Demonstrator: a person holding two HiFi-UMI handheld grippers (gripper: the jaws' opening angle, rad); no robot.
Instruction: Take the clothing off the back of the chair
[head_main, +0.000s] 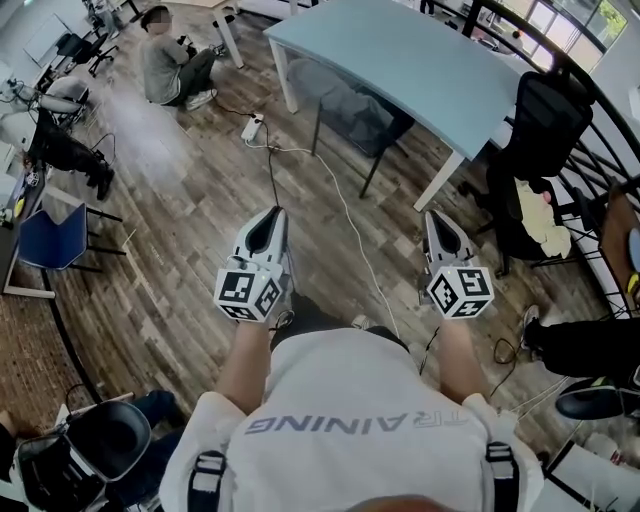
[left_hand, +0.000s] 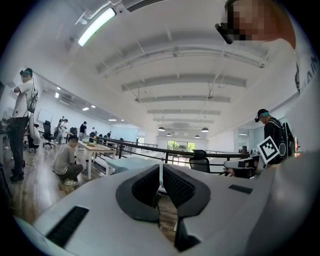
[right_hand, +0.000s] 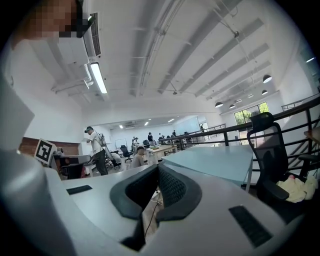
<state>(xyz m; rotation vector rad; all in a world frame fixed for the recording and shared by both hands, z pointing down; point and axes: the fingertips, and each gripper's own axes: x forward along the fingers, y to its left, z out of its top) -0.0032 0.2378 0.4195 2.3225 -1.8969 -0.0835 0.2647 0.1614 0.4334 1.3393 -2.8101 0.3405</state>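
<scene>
Clothing of cream-coloured soft fabric (head_main: 541, 214) lay bunched on the black mesh office chair (head_main: 552, 105) at the right, seemingly on its seat. Light and limp, it would best be pinched at a raised fold. Left gripper (head_main: 272, 215) and right gripper (head_main: 434, 218), jaws closed on nothing, were well apart from it.

I count two grippers, the left gripper (head_main: 272, 213) and the right gripper (head_main: 433, 216). There's one pale blue table (head_main: 400, 50), one black mesh office chair (head_main: 548, 110), one cream garment (head_main: 540, 215), one blue chair (head_main: 55, 238), one white power strip (head_main: 252, 127) and one crouching person (head_main: 165, 65).
</scene>
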